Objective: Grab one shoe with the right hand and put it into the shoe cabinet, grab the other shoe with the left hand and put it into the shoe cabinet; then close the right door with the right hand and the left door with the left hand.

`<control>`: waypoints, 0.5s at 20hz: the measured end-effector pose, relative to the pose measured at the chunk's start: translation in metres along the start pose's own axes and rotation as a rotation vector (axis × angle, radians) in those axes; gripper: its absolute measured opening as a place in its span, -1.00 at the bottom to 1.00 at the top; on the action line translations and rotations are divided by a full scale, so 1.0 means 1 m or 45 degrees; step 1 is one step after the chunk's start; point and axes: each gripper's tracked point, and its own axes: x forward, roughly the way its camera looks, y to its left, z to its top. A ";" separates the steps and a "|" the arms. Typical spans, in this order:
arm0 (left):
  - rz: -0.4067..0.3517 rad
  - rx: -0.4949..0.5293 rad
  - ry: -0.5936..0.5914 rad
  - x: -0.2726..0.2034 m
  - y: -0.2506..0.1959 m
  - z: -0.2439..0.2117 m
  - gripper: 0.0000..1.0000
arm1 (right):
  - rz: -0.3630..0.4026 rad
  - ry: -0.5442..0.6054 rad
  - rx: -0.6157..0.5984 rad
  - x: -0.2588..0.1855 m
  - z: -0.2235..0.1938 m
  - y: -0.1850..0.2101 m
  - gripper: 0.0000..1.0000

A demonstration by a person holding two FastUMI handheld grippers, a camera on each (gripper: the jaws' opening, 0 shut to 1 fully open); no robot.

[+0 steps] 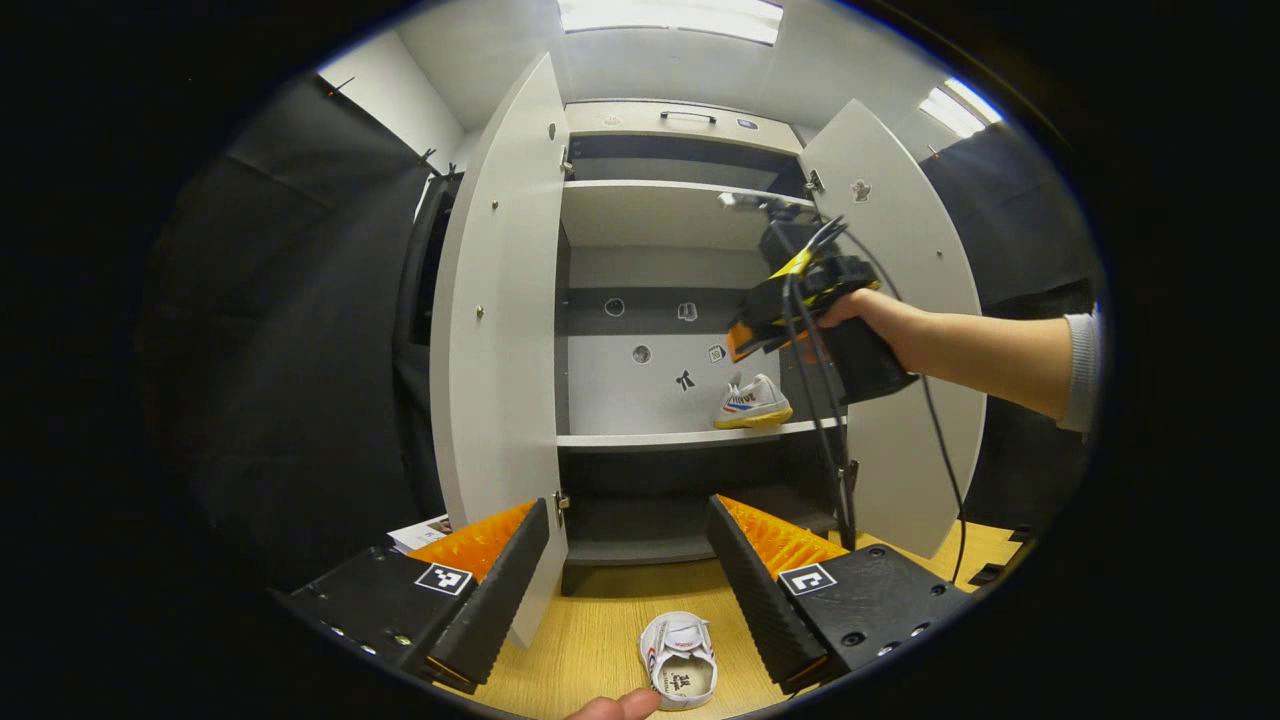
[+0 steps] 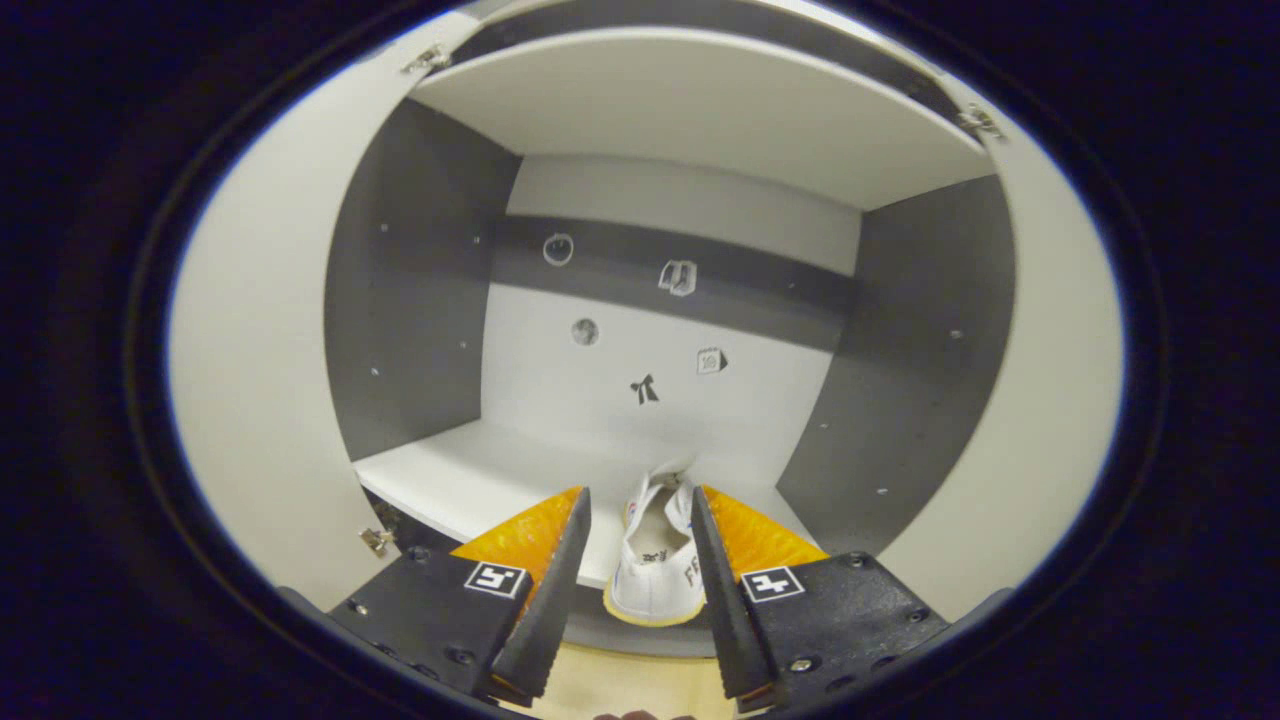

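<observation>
Shoe one (image 1: 753, 403) stood on the cabinet shelf (image 1: 640, 438), right gripper (image 2: 640, 590) open around it; shoe two (image 1: 679, 660) lay on the floor beneath the open left gripper (image 1: 630, 590); doors (image 1: 500, 310) unclosed.

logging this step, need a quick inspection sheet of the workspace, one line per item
surface: wooden floor, bare apart from one shoe
job's things: first shoe on cabinet shelf; second shoe on floor; left door and right door open
clutter: papers by left door
grippers: left gripper open above second shoe; right gripper open, fingers either side of first shoe
cables: black cable hanging from right gripper
surroundings: black cloth, ceiling lights
</observation>
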 end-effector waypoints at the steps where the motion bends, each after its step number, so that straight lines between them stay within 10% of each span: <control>1: -0.002 -0.004 0.002 0.000 -0.001 -0.001 0.91 | -0.006 -0.074 0.022 -0.023 0.005 -0.003 0.36; 10: -0.026 -0.024 0.031 -0.014 -0.019 -0.018 0.91 | -0.045 -0.381 0.107 -0.185 -0.060 -0.010 1.00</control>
